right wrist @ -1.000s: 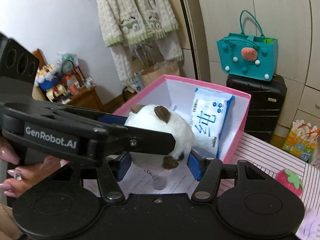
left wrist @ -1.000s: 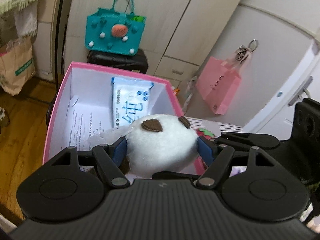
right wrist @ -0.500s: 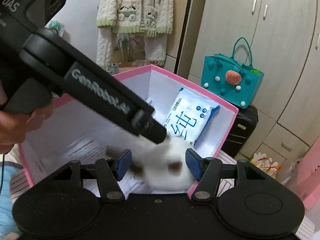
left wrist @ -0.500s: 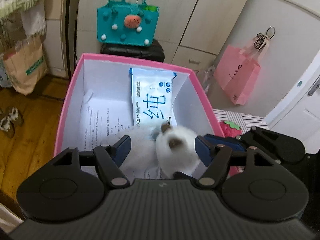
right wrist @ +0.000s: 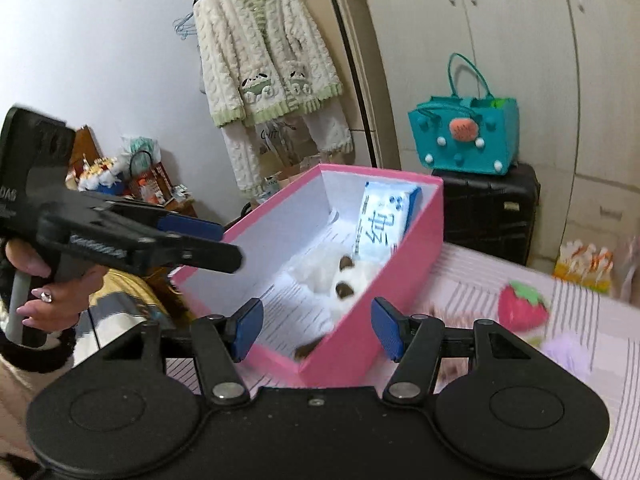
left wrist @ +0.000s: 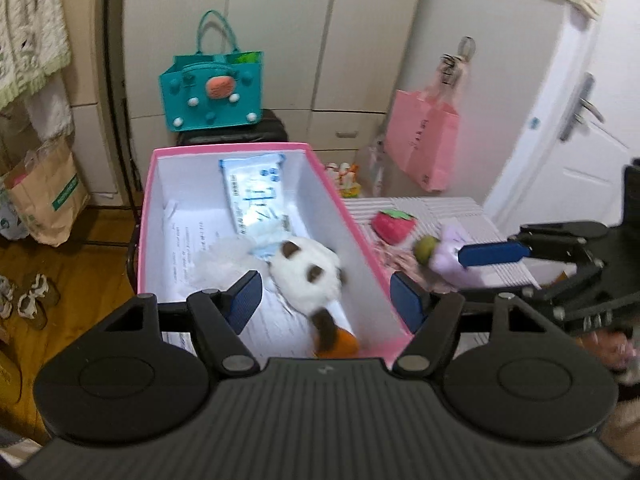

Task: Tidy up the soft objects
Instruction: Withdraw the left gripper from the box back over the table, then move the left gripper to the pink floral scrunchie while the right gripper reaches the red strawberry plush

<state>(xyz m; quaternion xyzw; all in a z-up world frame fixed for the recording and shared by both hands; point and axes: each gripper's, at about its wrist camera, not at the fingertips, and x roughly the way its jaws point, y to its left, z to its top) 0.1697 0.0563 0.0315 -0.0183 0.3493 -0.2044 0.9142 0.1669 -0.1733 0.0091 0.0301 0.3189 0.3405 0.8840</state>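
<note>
Left wrist: striped tabletop [left wrist: 452,208], wood floor [left wrist: 60,272].

Soft, even indoor light filled both views, with no hard shadows, and the brightest glare sat on the glossy white packet [left wrist: 256,196] and on the white inner walls of the pink box [left wrist: 344,216]. Motion blur smeared the white plush toy [left wrist: 308,276], the strawberry toy [right wrist: 522,308] and the striped worktop [right wrist: 580,320], most heavily toward the right side of each view. Fisheye distortion bowed the wardrobe doors [right wrist: 500,60] and door frames, and the corners of the right wrist view fell off into black.
</note>
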